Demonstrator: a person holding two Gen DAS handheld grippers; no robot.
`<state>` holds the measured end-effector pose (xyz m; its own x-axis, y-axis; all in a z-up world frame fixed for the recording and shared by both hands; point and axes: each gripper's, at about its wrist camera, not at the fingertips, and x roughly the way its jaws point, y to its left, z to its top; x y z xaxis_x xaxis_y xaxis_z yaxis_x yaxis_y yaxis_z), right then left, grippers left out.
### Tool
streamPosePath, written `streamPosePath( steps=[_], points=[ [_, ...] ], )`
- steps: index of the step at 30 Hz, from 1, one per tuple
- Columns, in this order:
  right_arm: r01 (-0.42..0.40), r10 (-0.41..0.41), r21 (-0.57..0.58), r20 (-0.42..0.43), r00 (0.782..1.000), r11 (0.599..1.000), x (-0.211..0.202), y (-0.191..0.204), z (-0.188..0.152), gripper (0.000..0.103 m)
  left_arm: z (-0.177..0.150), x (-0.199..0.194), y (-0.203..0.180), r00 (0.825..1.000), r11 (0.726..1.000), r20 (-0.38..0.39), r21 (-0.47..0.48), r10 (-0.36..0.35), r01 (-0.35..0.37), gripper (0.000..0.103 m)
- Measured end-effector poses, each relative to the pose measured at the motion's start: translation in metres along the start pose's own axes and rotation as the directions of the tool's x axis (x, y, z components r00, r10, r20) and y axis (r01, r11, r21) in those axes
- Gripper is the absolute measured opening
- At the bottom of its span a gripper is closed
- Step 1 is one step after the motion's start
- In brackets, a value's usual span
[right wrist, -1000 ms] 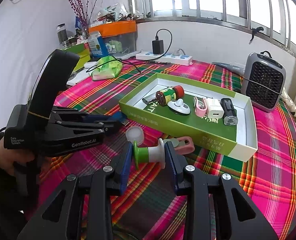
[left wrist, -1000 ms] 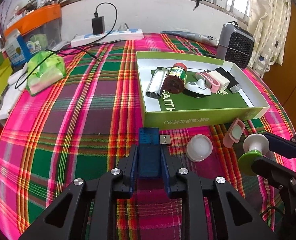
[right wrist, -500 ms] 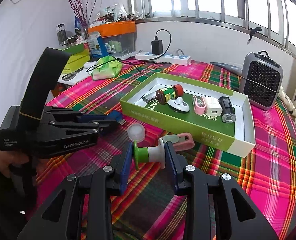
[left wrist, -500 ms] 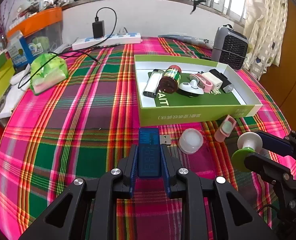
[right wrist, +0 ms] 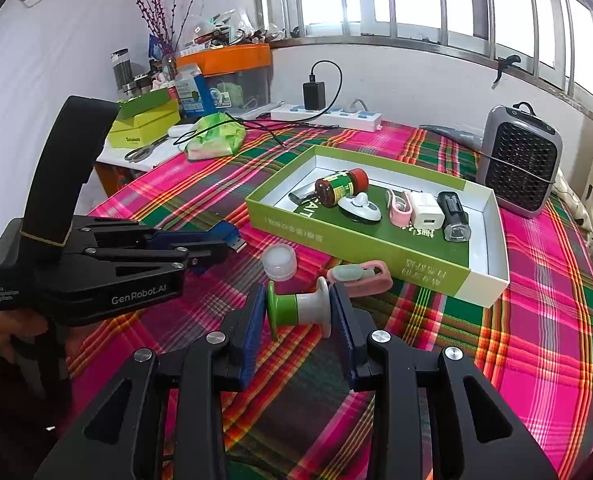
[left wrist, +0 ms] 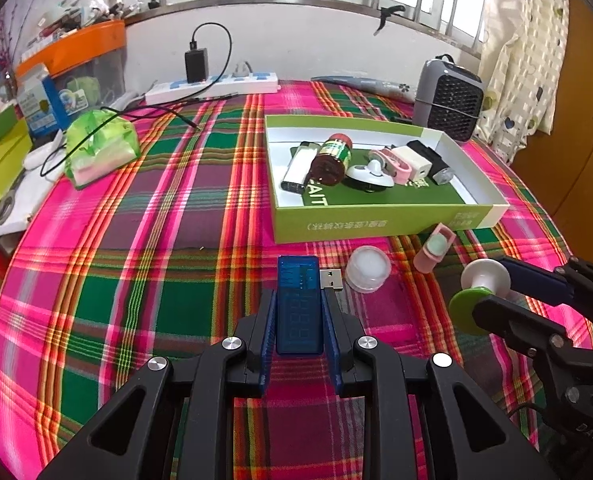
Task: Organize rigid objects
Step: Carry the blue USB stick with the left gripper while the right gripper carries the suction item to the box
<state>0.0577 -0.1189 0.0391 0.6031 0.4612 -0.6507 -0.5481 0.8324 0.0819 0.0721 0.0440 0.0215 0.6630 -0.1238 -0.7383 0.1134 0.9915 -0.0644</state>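
The left gripper (left wrist: 298, 312) is at the lower centre of the left wrist view, and its two blue pads are pressed on the sides of a blue USB meter (left wrist: 299, 300), whose metal plug sticks out to the right above the tablecloth (left wrist: 144, 240). The right gripper (right wrist: 298, 314) is at the lower centre of the right wrist view; its jaws are moderately apart and clamp a green and white spool (right wrist: 298, 308) by its two end discs, so that the spool lies sideways between the pads. The green box (left wrist: 380, 224), where the other small things already lie, is at the centre right of the left wrist view, a little beyond both grippers. Two things are not yet collected: a white round cap (left wrist: 367, 269) and a pink clip (left wrist: 434, 253), both on the cloth just in front of the near wall of the box. I judge that the step in hand is to carry both held objects into the box. To do this well, each gripper should pass above the near wall with clear space, because the plug of the meter or the rim of the spool could catch the cardboard and push the box. The free green floor in the near part of the box looks the best place, since the far part is crowded by the brown bottle (left wrist: 330, 159) and its neighbours. It is better to lower each object until it nearly rests before opening, because the spool will probably roll if it is dropped.
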Motion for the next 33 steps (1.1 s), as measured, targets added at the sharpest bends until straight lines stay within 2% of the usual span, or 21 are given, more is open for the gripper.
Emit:
streamPosePath(
  steps=[18, 33],
  points=[
    [0.038, -0.039, 0.036, 0.025, 0.999, 0.999, -0.013, -0.001, 0.002, 0.034, 0.008, -0.028, -0.011, 0.997, 0.999, 0.067, 0.029, -0.024, 0.022, 0.021],
    [0.081, -0.085, 0.073, 0.049, 0.995, 0.994, -0.016, -0.022, 0.021, 0.034, 0.031, -0.028, -0.017, 0.995, 0.998, 0.093, 0.049, -0.044, 0.04, 0.021]
  ],
)
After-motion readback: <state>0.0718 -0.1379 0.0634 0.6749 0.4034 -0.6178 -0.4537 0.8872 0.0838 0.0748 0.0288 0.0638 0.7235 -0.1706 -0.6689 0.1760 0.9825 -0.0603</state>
